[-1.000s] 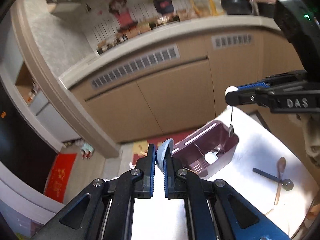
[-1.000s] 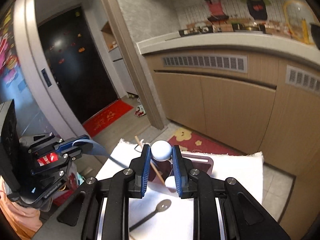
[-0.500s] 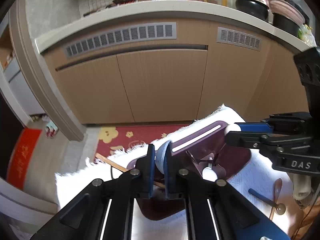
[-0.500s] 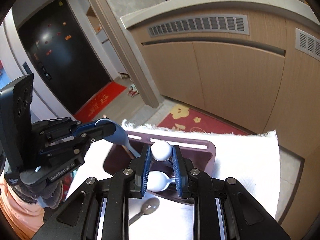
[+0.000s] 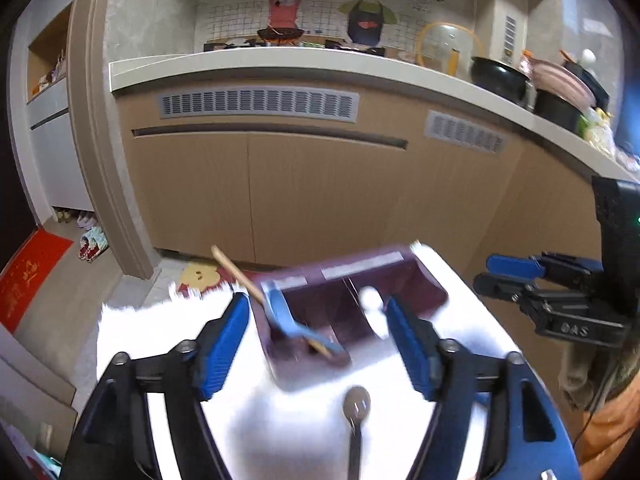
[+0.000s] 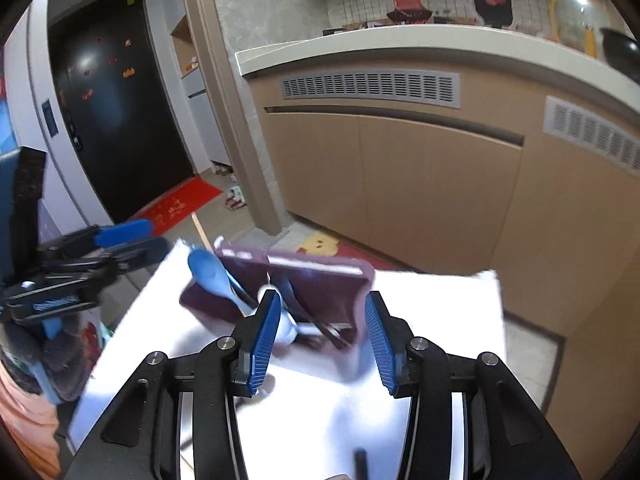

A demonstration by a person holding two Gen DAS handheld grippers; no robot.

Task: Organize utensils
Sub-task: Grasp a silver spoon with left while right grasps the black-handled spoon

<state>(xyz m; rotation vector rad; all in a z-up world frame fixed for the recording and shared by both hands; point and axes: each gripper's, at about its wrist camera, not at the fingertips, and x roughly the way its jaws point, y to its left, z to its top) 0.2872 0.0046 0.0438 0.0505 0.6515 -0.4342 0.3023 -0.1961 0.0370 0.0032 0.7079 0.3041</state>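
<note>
Left wrist view: left gripper point(image 5: 318, 334) has just been opening, jaws now wide, pads pressing on nothing. Landmark is the dark maroon plastic utensil caddy point(image 5: 424, 284), which sits on the white cloth-covered tabletop point(image 5: 144, 320) just ahead of the fingers. Light blue plastic spoon point(image 5: 286, 316) leans in the caddy's left compartment, beside a thin wooden stick point(image 5: 236, 270) that pokes out over the caddy's left rim. White round-ended spoon point(image 5: 374, 306) is in the compartment to the right of the divider; blurred. Brown spoon with a dark handle point(image 5: 357, 404) lies on the cloth nearer the camera than the caddy. Right gripper point(image 5: 504, 276) hangs just right of the caddy.

Right wrist view: right gripper point(image 6: 320, 336) has also just been opening, jaws parted about halfway, free of any utensil. The caddy point(image 6: 360, 280) sits straight ahead of it, blurred. Blue spoon point(image 6: 210, 272) rests at the caddy's left end; white spoon point(image 6: 286, 328) lies in the caddy beside the left pad. Left gripper point(image 6: 132, 240) is left of the caddy, clear of it.
</note>
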